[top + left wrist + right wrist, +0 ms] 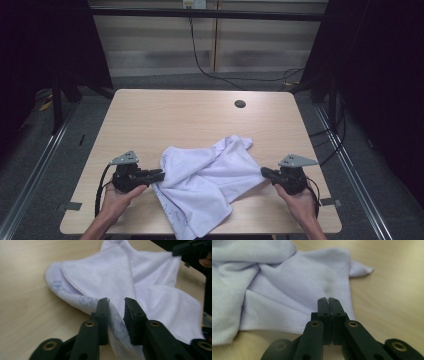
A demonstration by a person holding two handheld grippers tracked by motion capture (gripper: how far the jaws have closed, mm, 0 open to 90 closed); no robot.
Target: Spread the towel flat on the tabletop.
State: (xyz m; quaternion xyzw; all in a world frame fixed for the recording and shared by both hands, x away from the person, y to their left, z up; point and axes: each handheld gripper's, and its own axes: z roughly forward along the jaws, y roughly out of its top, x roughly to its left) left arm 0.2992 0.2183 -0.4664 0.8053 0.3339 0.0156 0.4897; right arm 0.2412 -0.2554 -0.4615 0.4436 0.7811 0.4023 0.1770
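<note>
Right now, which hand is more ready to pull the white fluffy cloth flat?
Probably the right gripper: its jaws look shut on a corner of the white terry cloth. The left gripper has its jaws apart around a fold, not pinching.

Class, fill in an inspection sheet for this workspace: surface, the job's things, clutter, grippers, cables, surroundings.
Surface: wooden table, round hole near the far edge.
Job's things: white cloth, crumpled, hanging over the near edge.
Clutter: nothing seen.
Grippers: left hand-held gripper jaws apart, cloth fold between them; right hand-held gripper shut at the cloth's edge, pinch unclear.
Cables: black cable on the floor behind.
Surroundings: grey carpet, dark curtains.
</note>
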